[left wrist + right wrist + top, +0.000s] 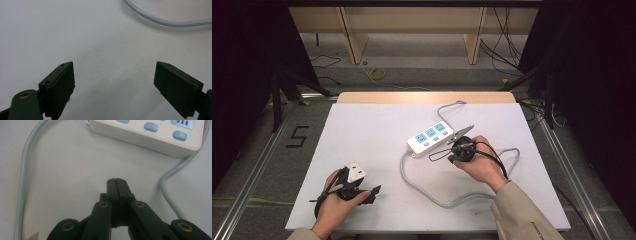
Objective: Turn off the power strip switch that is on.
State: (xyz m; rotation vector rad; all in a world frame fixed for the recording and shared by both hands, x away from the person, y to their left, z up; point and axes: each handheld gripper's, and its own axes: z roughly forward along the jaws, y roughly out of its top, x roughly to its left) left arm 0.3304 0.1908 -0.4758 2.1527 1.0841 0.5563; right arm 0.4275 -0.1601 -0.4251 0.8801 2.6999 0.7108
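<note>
Right claw [116,180], shut and empty, hovers near power strip [150,132].

Light falls from overhead onto the white table [377,165], which is bright while the surroundings from nine to three o'clock sink into near black. Shadows are soft and short (the grey cable [160,20] casts a faint one). The high view is slightly soft. Both gripper views blur toward six o'clock, with mild vignetting at the corners.
</note>
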